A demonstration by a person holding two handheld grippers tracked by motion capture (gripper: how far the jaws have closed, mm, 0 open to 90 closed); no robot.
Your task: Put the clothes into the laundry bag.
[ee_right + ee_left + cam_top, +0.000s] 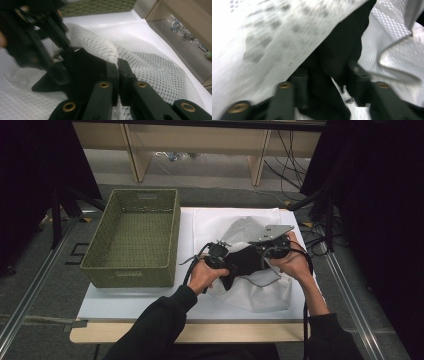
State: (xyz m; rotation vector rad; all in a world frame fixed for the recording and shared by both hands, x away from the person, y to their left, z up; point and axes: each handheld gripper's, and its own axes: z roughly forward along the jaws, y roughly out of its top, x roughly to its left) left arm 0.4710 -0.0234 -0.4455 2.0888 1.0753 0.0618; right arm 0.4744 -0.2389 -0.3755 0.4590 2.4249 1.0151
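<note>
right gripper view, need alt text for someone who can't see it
The right gripper has its two black jaws closed on the edge of a white mesh bag with a black cloth at its mouth. The left gripper, blurred, is on the black cloth at upper left. A green woven basket stands on the white table behind.

Blurred white mesh laundry bag spans the upper left; black soft cloth hangs at centre between the left gripper's 2 parted jaws.
</note>
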